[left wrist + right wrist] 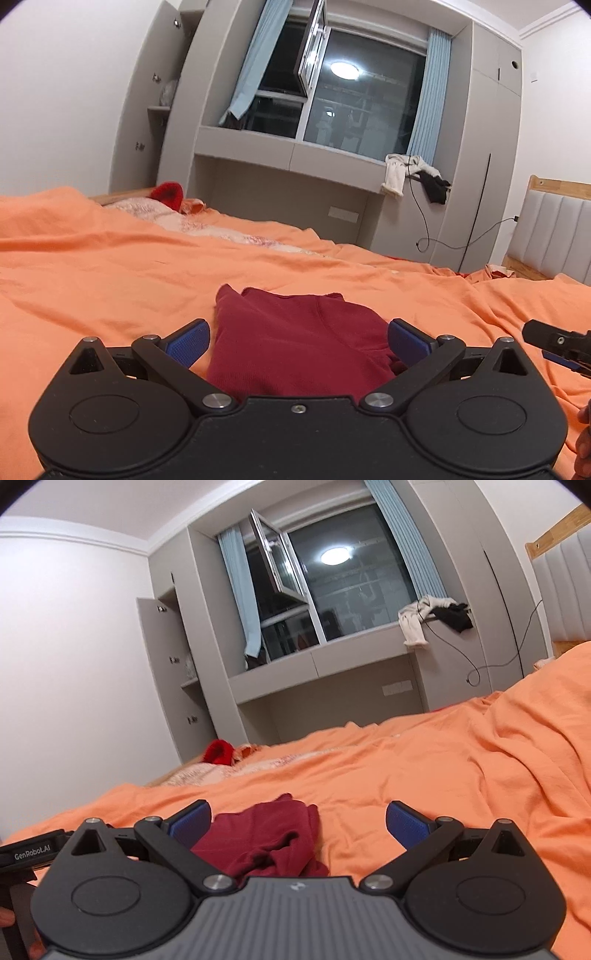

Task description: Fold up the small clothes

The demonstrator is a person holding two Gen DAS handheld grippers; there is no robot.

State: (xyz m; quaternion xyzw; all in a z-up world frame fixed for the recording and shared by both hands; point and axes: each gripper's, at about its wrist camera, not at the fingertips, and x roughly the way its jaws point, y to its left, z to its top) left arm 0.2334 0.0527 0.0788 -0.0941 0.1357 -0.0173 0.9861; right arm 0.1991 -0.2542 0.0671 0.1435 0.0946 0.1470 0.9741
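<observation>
A dark red garment (295, 343) lay partly folded on the orange bedsheet (110, 280), directly in front of the left gripper (298, 341). That gripper's blue-padded fingers (188, 343) were spread wide, one on each side of the cloth, and whether they touched it could not be told. The right gripper (298, 821) was also spread wide and held nothing; from its camera the garment sat bunched toward its left finger, with bare sheet ahead of the right one. The tip of the right gripper showed at the right edge of the left camera's view, low over the sheet and just beside the garment. Farther back on the bed a bright red knitted item (168, 194) rested near a pale patterned blanket (166, 218). On the window ledge beyond, white clothes (397, 171) and black clothes (436, 186) hung over the edge.
</observation>
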